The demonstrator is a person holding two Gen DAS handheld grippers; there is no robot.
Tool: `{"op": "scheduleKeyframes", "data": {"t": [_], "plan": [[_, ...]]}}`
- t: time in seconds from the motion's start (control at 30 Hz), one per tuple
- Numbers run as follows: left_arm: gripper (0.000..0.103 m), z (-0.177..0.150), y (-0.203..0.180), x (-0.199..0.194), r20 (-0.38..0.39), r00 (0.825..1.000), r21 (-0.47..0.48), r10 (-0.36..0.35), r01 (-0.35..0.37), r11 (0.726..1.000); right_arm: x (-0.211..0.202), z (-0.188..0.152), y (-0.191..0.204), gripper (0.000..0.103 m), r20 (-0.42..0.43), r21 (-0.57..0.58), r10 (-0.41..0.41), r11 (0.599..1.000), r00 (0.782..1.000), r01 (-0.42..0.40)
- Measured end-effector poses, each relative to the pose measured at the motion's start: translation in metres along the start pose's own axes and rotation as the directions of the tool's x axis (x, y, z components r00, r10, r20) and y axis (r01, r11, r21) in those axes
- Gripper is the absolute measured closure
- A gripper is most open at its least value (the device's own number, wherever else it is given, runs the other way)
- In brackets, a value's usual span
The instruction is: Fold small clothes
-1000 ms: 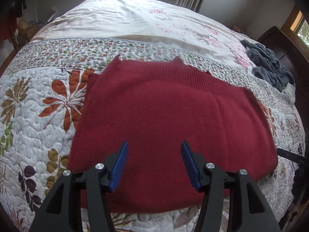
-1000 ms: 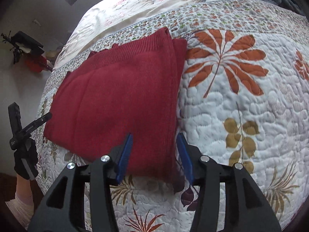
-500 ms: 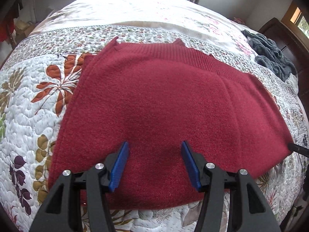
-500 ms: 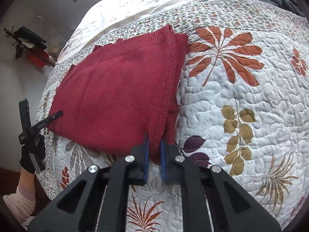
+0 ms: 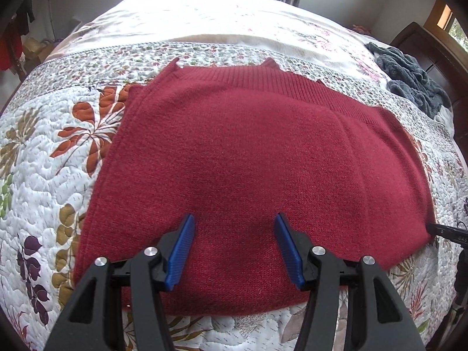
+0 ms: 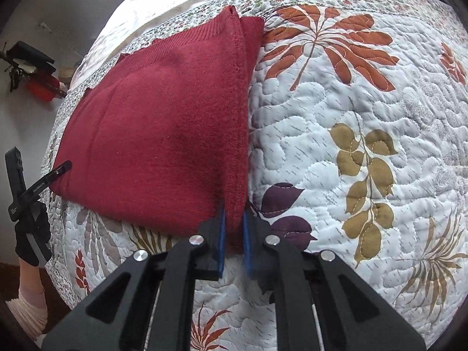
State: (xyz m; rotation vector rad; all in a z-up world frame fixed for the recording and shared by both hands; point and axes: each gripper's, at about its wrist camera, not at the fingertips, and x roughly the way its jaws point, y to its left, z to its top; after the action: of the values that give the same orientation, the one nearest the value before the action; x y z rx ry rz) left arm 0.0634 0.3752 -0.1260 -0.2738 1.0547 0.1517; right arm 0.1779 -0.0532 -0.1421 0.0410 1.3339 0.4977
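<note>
A dark red knitted sweater (image 5: 248, 158) lies folded on the quilted bedspread (image 5: 52, 158), its ribbed hem toward the far side. My left gripper (image 5: 234, 222) hovers open over the sweater's near edge, nothing between its blue pads. In the right wrist view the sweater (image 6: 163, 134) stretches away to the left. My right gripper (image 6: 233, 213) is shut on the sweater's near right corner, the thick folded edge pinched between the pads. The left gripper (image 6: 58, 169) shows as a black finger at the sweater's far left corner, held by a gloved hand (image 6: 30, 234).
A grey-blue fuzzy garment (image 5: 409, 79) lies heaped at the far right of the bed beside a dark wooden bed frame (image 5: 433, 49). The floral quilt (image 6: 365, 146) spreads open to the right of the sweater. A red object and dark clutter (image 6: 38, 73) sit beyond the bed's left side.
My right gripper moved forward and shut on the sweater's near right corner. My left gripper stayed open and shifted slightly over the near edge.
</note>
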Motion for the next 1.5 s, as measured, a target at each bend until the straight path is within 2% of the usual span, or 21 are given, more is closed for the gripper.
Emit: {"op": "scheduleKeyframes", "data": {"t": [0.47,0.8,0.97,1.03,1.13,1.3,1.5], "plan": [[0.046,-0.004,-0.005,0.0,0.031,0.999,0.028,0.026,-0.027,0.999,0.017,-0.005,-0.012,0.094,0.017,0.05,0.029,0.998,0.999,-0.03],[0.045,-0.005,-0.007,0.0,0.031,0.999,0.034,0.037,-0.038,0.999,0.013,0.001,-0.014,0.092,-0.012,0.068,0.039,0.997,0.999,-0.038],[0.045,0.0,-0.008,-0.003,0.021,0.999,0.026,0.044,-0.044,0.999,-0.004,0.009,-0.009,0.081,0.013,0.074,0.037,0.997,0.999,-0.038],[0.045,0.004,-0.01,-0.007,0.028,0.999,0.023,0.041,-0.041,0.999,-0.014,0.015,-0.009,0.067,0.036,0.079,0.036,0.996,0.999,-0.039],[0.045,0.013,-0.015,-0.01,0.037,0.999,0.019,0.029,-0.03,0.999,-0.026,0.027,-0.012,0.056,0.07,0.096,0.056,0.993,0.996,-0.063],[0.044,0.032,-0.035,-0.007,0.04,0.999,0.024,-0.011,0.01,1.0,-0.026,0.052,-0.018,0.049,0.077,0.119,0.091,0.988,0.993,-0.1],[0.044,0.051,-0.06,0.011,0.021,0.999,0.052,-0.038,0.037,0.998,-0.005,0.077,-0.024,0.049,0.053,0.142,0.126,0.981,0.991,-0.133]]}}
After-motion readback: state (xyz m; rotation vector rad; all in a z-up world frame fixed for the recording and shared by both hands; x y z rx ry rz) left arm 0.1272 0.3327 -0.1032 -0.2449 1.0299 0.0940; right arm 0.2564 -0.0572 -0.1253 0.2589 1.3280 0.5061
